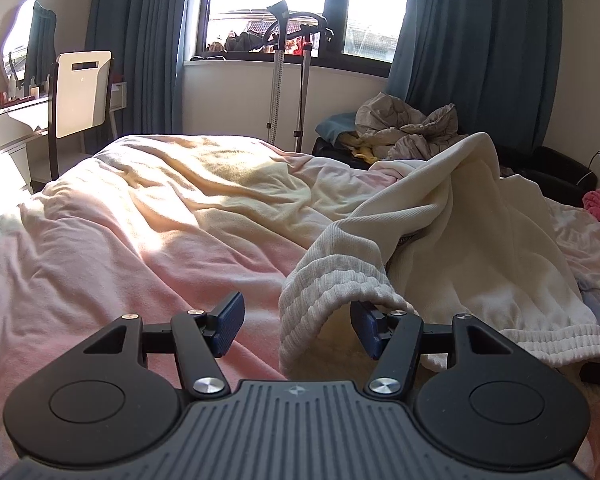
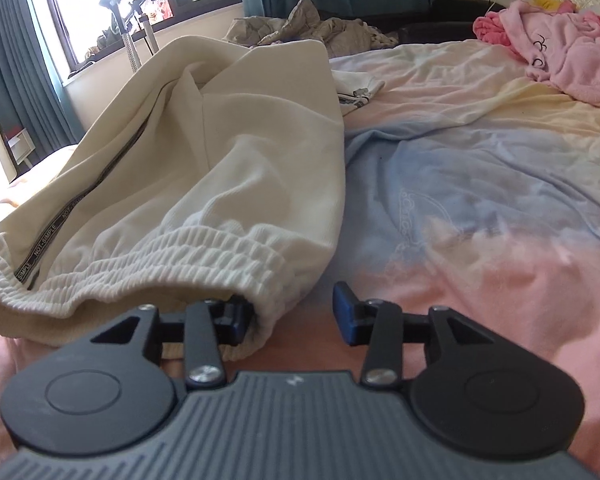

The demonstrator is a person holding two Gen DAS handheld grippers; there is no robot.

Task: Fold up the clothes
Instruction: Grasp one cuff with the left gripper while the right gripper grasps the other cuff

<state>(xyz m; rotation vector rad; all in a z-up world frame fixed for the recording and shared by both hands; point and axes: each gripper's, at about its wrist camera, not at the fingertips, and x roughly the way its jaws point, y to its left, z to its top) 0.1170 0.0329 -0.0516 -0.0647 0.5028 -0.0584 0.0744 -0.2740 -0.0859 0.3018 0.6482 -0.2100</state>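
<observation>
Daylight floods in from the far window (image 1: 300, 8), blown out white; a sun patch glares on the bed (image 1: 160, 200); fisheye edges bend and darken.

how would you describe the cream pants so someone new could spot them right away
Start at the bed, with its pink, yellow and blue cover. The cream pants lie heaped on it, waistband nearest, with both open tools, left tool and right tool, at its corners. Unlike the fluffy pink robe by the headboard, they have a ribbed elastic waist and a dark lettered side stripe.
</observation>
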